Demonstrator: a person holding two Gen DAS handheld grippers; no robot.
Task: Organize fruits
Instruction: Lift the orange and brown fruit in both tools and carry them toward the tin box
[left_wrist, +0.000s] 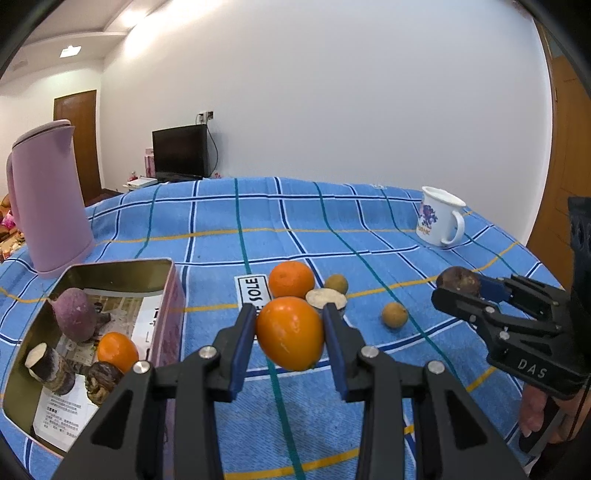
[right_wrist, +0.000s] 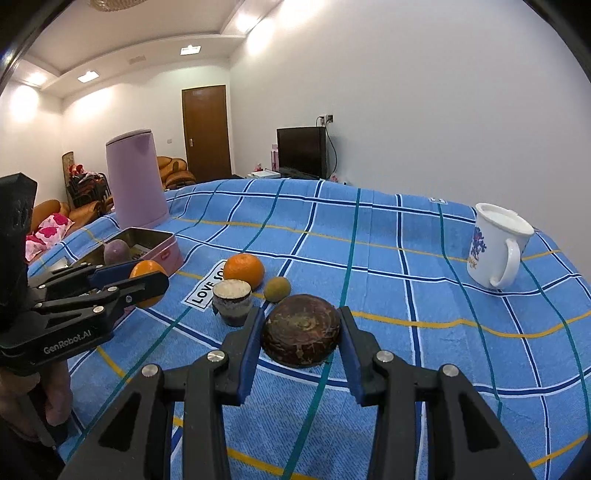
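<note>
Pinching an orange (left_wrist: 290, 333) (long axis level) sits the left claw (left_wrist: 290, 334).

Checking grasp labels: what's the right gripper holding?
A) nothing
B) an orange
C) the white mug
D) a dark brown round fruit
D: the right gripper is shut on the dark brown round fruit, pads against both its sides; the orange sits in the left gripper.

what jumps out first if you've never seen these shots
Both grippers hold something above the blue plaid cloth: the left gripper clamps an orange, the right gripper a dark brown round fruit. At the left, an open tin already holds produce.
</note>
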